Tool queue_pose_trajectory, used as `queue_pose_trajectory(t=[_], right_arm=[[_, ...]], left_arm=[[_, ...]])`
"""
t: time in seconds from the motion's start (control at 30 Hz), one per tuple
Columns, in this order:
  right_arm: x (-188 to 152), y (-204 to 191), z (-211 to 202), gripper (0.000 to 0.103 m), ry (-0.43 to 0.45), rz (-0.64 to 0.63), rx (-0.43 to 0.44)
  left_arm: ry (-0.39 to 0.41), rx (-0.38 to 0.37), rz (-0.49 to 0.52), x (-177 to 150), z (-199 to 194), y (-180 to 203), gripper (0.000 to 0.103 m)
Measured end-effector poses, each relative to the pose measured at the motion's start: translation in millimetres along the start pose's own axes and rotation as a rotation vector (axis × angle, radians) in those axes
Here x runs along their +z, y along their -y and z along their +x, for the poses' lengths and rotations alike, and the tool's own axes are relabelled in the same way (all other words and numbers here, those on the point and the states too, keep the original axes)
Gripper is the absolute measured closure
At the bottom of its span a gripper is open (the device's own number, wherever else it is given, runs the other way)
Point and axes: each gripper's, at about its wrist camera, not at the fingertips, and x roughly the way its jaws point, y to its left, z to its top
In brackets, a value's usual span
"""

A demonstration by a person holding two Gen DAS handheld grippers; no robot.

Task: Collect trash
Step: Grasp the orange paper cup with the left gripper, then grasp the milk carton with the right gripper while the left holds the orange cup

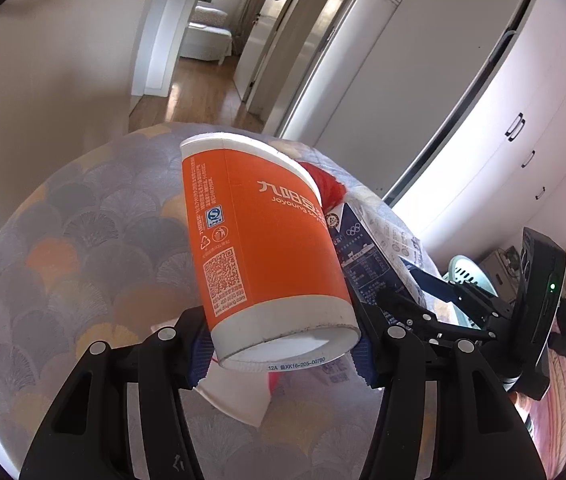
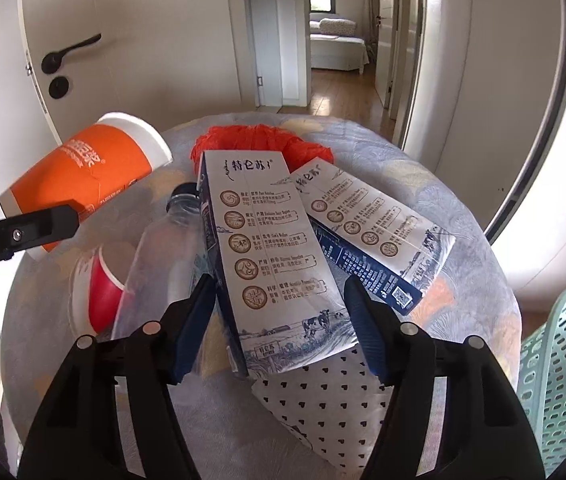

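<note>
A round table (image 2: pixel 463 216) covered in a grey cloth with fan-shaped patterns holds a scatter of trash. The left gripper (image 1: pixel 283 354) grips an orange paper cup (image 1: pixel 259 240) near its base, its jaws closed on the cup's sides, and the cup is lifted clear of the table with its mouth tilted away. Seen from the right wrist, that same cup hangs at the far left, above the table's edge.

The right gripper (image 2: pixel 279 328) sits low over the table with a white and blue milk carton (image 2: pixel 271 248) between its jaws. The left pad is at the carton's side, but a small gap shows at the right pad, so the jaws are not yet pressing on it.

A second matching milk carton (image 2: pixel 371 232) lies just beside the first, to its right. A clear plastic bottle (image 2: pixel 163 256) with a dark cap lies to the left of the cartons, and a red paper cup (image 2: pixel 99 292) lies on its side next to the bottle. Crumpled red plastic (image 2: pixel 259 140) sits behind the cartons. A white paper with small black hearts (image 2: pixel 323 408) lies under the near carton. A pale green perforated basket (image 2: pixel 563 376) stands at the right edge.
</note>
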Motion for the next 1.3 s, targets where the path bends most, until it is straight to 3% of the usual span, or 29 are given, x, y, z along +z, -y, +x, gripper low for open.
queue_pose_trajectory(t=[0.17,0.2,0.23,0.27,0.33,0.4,0.47,0.5,0.57,0.63,0.83,0.97,1.2,1.3], right_arm=[[-2.4,6.2,-31.3,0.043,0.067,0.035,-0.029],[-4.0,8.1,-38.9,0.051,0.079,0.039,-0.023],[-3.6,8.5,-43.8,0.095,0.075,0.052,-0.02],[-5.2,13.5,-49.3,0.101,0.066,0.075,-0.056],[-6.8,22.6,-50.4,0.101,0.006,0.099,-0.141],[-16.6,31.1,-54.8,0.101,0.009,0.093,-0.047],[-24.5,43.0,-57.4,0.101,-0.006,0.14,-0.02],[-28.3,44.7,-60.6,0.1,0.006,0.148,0.0],[-30.4,42.2,-61.6,0.086,0.008,0.153,0.02],[-33.0,36.4,-63.2,0.025,0.022,0.156,0.023],[-29.9,6.7,-44.3,0.023,-0.027,0.178,0.016],[-20.1,-6.5,-16.7,0.023,-0.09,0.229,-0.103],[-14.6,-22.7,22.1,0.023,-0.17,0.247,-0.195],[-16.2,-25.7,21.1,0.034,-0.173,0.24,-0.205]], left_arm=[[0.028,-0.031,0.033,-0.5,-10.2,15.3,0.049],[0.034,-0.037,0.044,-1.3,-12.8,20.0,0.049],[0.042,-0.049,0.056,-1.8,-15.4,25.5,0.049],[0.049,-0.068,0.067,-2.4,-17.6,31.6,0.049],[0.052,-0.1,0.085,-3.8,-18.1,42.9,0.049],[0.048,-0.114,0.099,-5.4,-14.7,52.7,0.049],[0.037,-0.123,0.12,-9.6,-10.4,63.1,0.049],[0.034,-0.122,0.125,-10.4,-7.6,68.4,0.049],[0.031,-0.125,0.123,-11.7,-5.1,71.2,0.049],[0.03,-0.128,0.113,-10.7,-3.6,70.0,0.049],[0.034,-0.125,0.103,-12.8,-5.4,59.8,0.049],[0.037,-0.123,0.099,-14.2,-8.7,54.5,0.049],[0.045,-0.125,0.087,-11.8,-11.4,44.6,0.049],[0.043,-0.125,0.09,-11.2,-11.5,43.5,0.049]])
